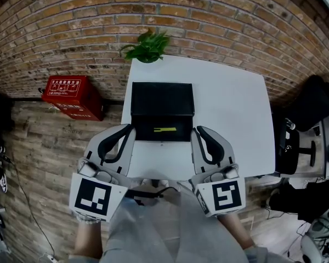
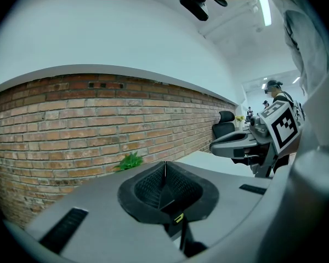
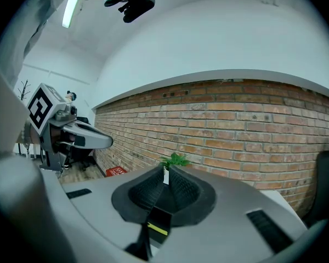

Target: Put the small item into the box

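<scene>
Backdrop: red-brown brick wall [image 1: 219,15] runs behind the far side of the box; brick-patterned floor lies to its left.

Table: white rectangular tabletop [image 1: 236,119] carries the box near its left-hand side, within easy reach of both hands.

Chair: black office chair [image 1: 318,106] stands off the table, well to the right of the box.

Box: shallow black box [image 1: 178,135] of rectangular shape, its lid [image 1: 162,98] thrown back on the far side, so the inside is open from above.

Red case: red printed case [image 1: 71,96] sits on the floor, well to the left of the box and clear of the work.

Left gripper: grey two-jaw left gripper [image 1: 129,130] is at the box's near left corner; its own view shows the ribbed pads pressed together at the tips [image 2: 165,166] with nothing between them.

Right gripper: matching right gripper [image 1: 200,131] is at the box's near right corner, jaws likewise closed tip to tip [image 3: 165,171] and empty.

Plant: small green potted plant [image 1: 147,45] stands on the table edge just beyond the box.

Item: thin yellow strip [image 1: 164,129] lies flat inside the box, near the middle of its floor.

Reading: both tools flank the box instead of reaching into it, which suits a placement that looks done.
</scene>
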Action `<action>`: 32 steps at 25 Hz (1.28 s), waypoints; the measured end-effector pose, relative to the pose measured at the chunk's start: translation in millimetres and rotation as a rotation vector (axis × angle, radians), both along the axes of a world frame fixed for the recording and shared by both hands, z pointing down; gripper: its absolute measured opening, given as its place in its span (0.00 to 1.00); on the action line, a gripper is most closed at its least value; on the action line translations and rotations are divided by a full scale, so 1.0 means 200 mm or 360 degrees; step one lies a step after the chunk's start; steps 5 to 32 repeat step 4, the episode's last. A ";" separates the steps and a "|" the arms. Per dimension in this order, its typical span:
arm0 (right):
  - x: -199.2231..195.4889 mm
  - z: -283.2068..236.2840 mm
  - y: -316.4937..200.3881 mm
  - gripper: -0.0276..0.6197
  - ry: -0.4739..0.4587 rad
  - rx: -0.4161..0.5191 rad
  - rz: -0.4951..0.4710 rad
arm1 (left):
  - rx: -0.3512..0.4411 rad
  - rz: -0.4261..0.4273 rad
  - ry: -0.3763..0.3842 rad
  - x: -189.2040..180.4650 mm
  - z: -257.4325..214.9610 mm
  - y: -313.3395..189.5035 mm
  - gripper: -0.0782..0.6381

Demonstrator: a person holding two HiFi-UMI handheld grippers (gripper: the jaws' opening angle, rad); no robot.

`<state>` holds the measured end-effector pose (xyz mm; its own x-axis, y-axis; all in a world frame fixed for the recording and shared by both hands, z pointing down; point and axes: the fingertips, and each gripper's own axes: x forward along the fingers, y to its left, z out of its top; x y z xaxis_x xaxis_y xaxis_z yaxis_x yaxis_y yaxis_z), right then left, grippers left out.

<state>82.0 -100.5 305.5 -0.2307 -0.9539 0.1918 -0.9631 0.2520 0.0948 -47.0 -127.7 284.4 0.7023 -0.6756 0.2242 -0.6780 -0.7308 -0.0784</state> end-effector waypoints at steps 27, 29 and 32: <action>0.01 0.00 0.01 0.13 0.0000 -0.0004 0.0002 | 0.0015 0.0010 -0.0009 0.02 -0.01 0.00 0.14; 0.01 0.00 0.01 0.13 0.0000 -0.0004 0.0002 | 0.0015 0.0010 -0.0009 0.02 -0.01 0.00 0.14; 0.01 0.00 0.01 0.13 0.0000 -0.0004 0.0002 | 0.0015 0.0010 -0.0009 0.02 -0.01 0.00 0.14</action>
